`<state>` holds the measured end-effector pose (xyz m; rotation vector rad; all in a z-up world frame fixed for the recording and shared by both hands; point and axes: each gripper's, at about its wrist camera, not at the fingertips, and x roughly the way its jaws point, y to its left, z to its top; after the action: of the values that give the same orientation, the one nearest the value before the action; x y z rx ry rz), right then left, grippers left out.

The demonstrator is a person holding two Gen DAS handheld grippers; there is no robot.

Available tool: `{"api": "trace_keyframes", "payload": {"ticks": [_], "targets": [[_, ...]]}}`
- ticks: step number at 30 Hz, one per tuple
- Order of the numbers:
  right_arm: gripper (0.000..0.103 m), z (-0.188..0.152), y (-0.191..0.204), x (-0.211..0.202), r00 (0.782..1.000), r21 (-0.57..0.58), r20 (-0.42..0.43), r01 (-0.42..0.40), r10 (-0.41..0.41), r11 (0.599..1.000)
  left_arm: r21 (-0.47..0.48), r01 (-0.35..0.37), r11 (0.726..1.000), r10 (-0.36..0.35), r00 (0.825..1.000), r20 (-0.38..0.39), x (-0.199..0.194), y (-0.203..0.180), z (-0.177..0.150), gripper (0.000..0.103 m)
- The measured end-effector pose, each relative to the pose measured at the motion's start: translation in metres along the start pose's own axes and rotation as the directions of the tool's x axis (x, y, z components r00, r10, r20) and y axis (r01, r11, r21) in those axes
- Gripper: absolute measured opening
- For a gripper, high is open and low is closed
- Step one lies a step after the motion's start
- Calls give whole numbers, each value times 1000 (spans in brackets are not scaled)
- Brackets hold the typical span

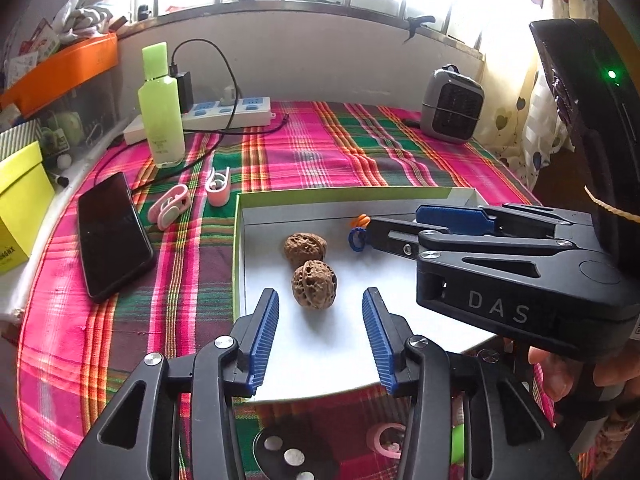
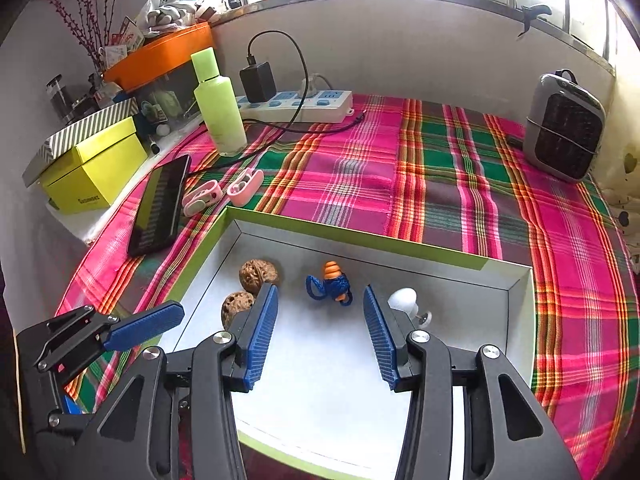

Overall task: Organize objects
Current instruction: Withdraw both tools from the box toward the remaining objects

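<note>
A plaid tablecloth [image 2: 360,176] carries a shallow white box [image 2: 520,304] with a green rim. Above it, the left gripper [image 1: 320,300] and right gripper [image 2: 320,296] both gape half open, empty. Inside lie two walnuts [image 1: 314,284], a blue-and-orange toy [image 2: 334,286] and a small white piece [image 2: 404,300]. This looks like release; next, fetch the pink clips [image 2: 200,196] beside the phone [image 2: 160,208].

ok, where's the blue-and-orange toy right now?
Right wrist view: the blue-and-orange toy lies in the white tray, between the walnuts on its left and the white knob on its right.
</note>
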<state>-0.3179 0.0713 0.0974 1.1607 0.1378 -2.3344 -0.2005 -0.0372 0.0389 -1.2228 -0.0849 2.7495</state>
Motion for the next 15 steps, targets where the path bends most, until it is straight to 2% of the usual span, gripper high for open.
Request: {"api": "trace_keyframes", "payload": {"ticks": [15], "targets": [[46, -35, 5, -43, 998, 16, 66, 12, -13, 1000, -20, 8, 1000, -8, 999, 37, -34, -2, -20, 42]]}}
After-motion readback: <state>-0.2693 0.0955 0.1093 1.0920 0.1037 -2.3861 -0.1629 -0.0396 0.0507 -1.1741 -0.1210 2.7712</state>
